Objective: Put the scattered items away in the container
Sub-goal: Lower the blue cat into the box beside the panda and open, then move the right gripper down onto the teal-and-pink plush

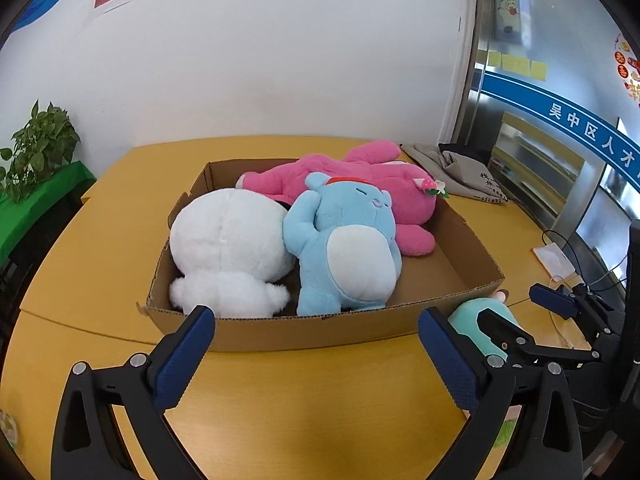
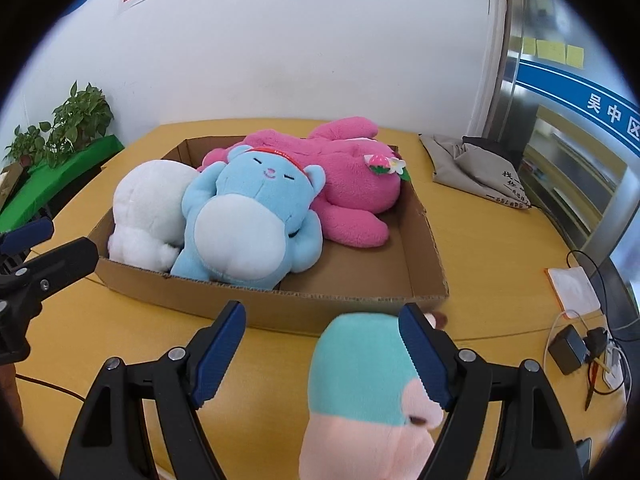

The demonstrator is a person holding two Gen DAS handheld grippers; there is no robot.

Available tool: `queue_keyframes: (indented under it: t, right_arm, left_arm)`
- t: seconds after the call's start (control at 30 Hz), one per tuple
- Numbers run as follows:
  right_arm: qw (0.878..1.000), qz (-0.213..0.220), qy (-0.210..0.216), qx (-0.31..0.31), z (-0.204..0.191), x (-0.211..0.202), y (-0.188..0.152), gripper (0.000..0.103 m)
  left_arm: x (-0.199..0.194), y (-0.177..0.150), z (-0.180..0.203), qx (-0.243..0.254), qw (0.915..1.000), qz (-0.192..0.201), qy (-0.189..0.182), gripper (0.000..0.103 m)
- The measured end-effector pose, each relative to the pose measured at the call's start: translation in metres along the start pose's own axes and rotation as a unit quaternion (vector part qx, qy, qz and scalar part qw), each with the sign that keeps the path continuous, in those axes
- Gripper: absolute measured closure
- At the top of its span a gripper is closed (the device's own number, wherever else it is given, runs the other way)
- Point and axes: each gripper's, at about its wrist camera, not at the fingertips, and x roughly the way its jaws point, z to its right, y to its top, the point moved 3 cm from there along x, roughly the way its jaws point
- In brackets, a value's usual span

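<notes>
The cardboard box point(image 2: 352, 304) sits in the middle of the yellow table point(image 2: 120, 336), and 3 plush toys already lie in it: a white one point(image 2: 148, 208) at the left, a light blue bear point(image 2: 248, 224) on its back in the middle, and a pink rabbit point(image 2: 344, 184) stretched along the far side. 1 toy is left outside, a small teal-and-pink plush point(image 2: 368, 384), lying on the table just in front of the box's near right corner. The right gripper point(image 2: 320, 360) stands open around it: the right pad touches its side, the left pad is well clear, so nothing is pinched. The left gripper point(image 1: 316, 356) is spread wide with only bare table and the box's near wall between its fingers. The plush should be light, soft and springy, and not fragile; its fuzzy cover ought to give the ribbed pads good purchase. My judgement is that the best hold is across the thick middle of the body, squeezed deep enough that the stuffing cannot slide out, not by a thin limb that would let it swing. The open floor at the box's near right looks like the roomiest spot for it. The tabletop is smooth and level. Around it are a white wall with a red notice, potted plants point(image 2: 76, 128) on a green stand at the left, a folded grey cloth bag point(image 2: 476, 172) at the far right, and cables with a power adapter point(image 2: 568, 348) at the right edge.
</notes>
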Motion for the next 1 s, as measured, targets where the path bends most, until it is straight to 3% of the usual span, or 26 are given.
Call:
queue_keyframes:
  t: [0.37,1.0]
  right_arm:
    - [1.000,0.012,-0.002,-0.008,-0.010,-0.026,-0.014,0.024]
    - [1.000,0.010,-0.003,-0.009,-0.012,-0.024,-0.020,0.024]
  left_arm:
    - [-0.013,-0.017,-0.003,-0.008,0.9999,-0.006,-0.005,0.000]
    - [-0.006,-0.021,-0.003,-0.006,0.9998,-0.013,-0.016,0.000]
